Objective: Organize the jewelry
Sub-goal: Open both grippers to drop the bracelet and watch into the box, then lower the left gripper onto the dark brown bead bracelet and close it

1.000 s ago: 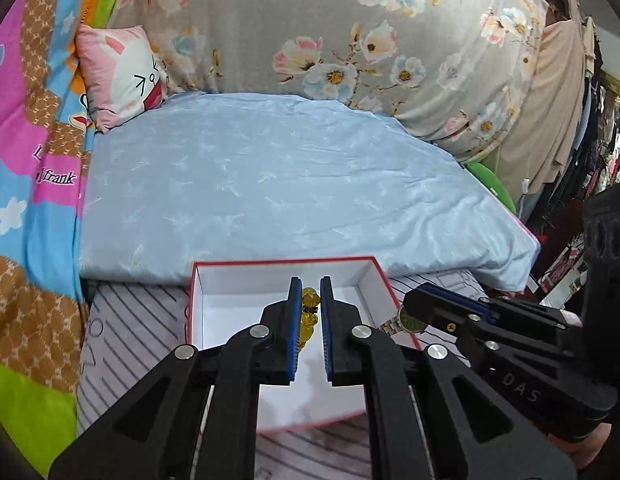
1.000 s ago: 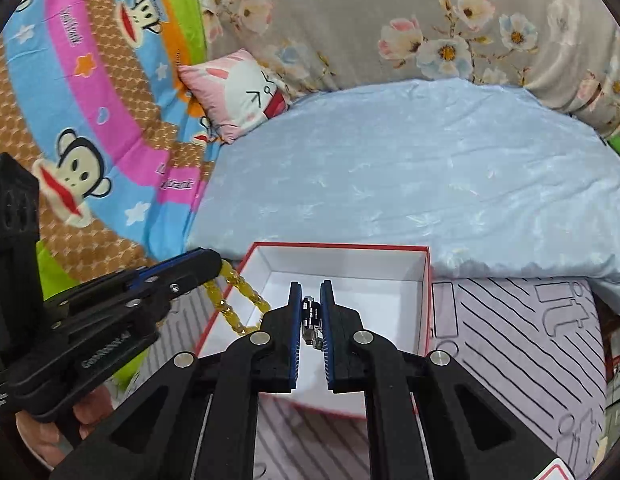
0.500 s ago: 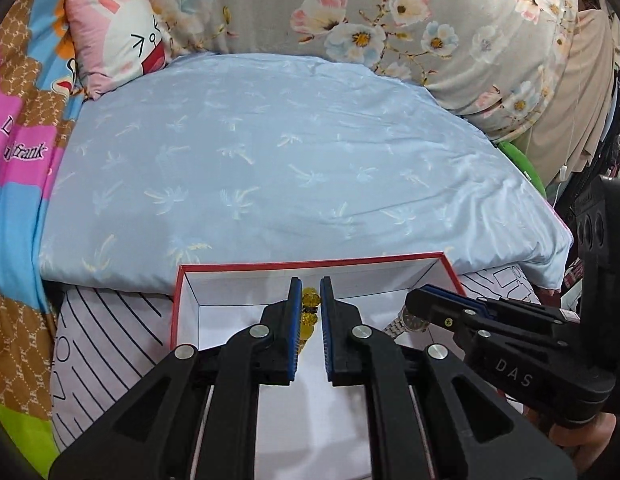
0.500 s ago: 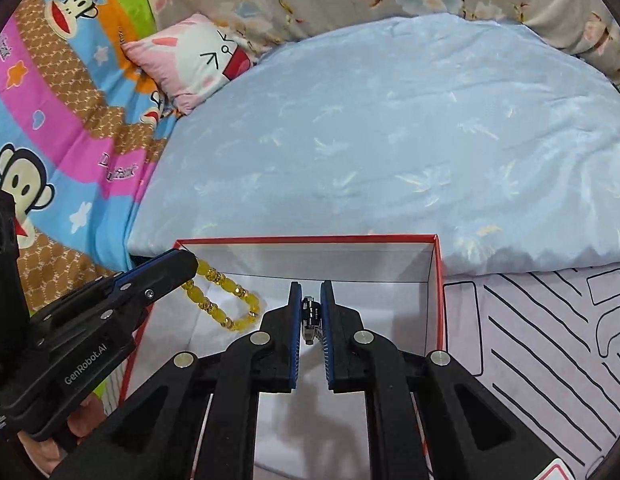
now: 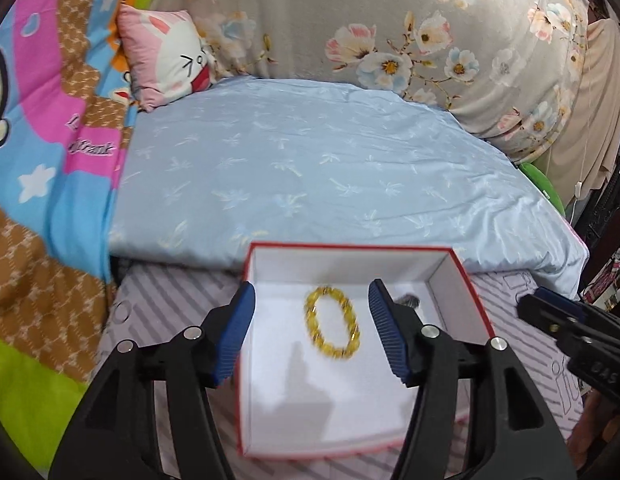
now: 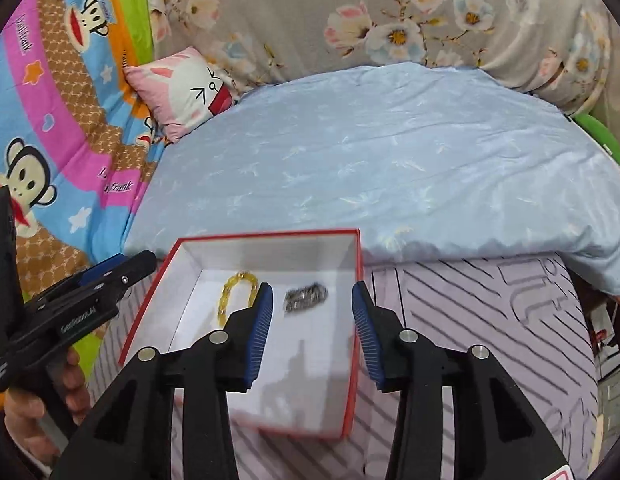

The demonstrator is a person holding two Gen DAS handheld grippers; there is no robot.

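Yellow beaded bracelet: a loop of translucent amber-yellow beads [image 5: 332, 322] is lying flat on the white floor of the box, left of centre, its long axis running from the near side toward the far wall.
Silver piece: a small crumpled metallic item, likely a watch or link chain [image 6: 306, 298], is resting on the same floor to the right of the bracelet, near it; whether they touch cannot be told because both are blurred.
Box: a shallow cardboard box, red outside and white inside [image 5: 468, 280], is sitting on the grey striped mat [image 6: 490, 320] just in front of the pale blue quilt [image 5: 330, 160].
Left gripper: the black tool with blue ribbed pads [image 5: 310, 330] is hovering over the box with its fingers spread wide and nothing between them; the bracelet is lying directly below and between the pads.
Right gripper: the matching tool [image 6: 312, 334] is likewise spread apart and carrying nothing, with the silver piece lying just ahead of and between its pads.
Key relation: each gripper is framing its own item, left over bracelet, right over silver piece, so neither needs to cross.
Judgement: both pieces appear placed; the next move probably calls for lifting straight up, clear of the red walls.
Risk: a low fingertip could be catching the box rim and shifting it.
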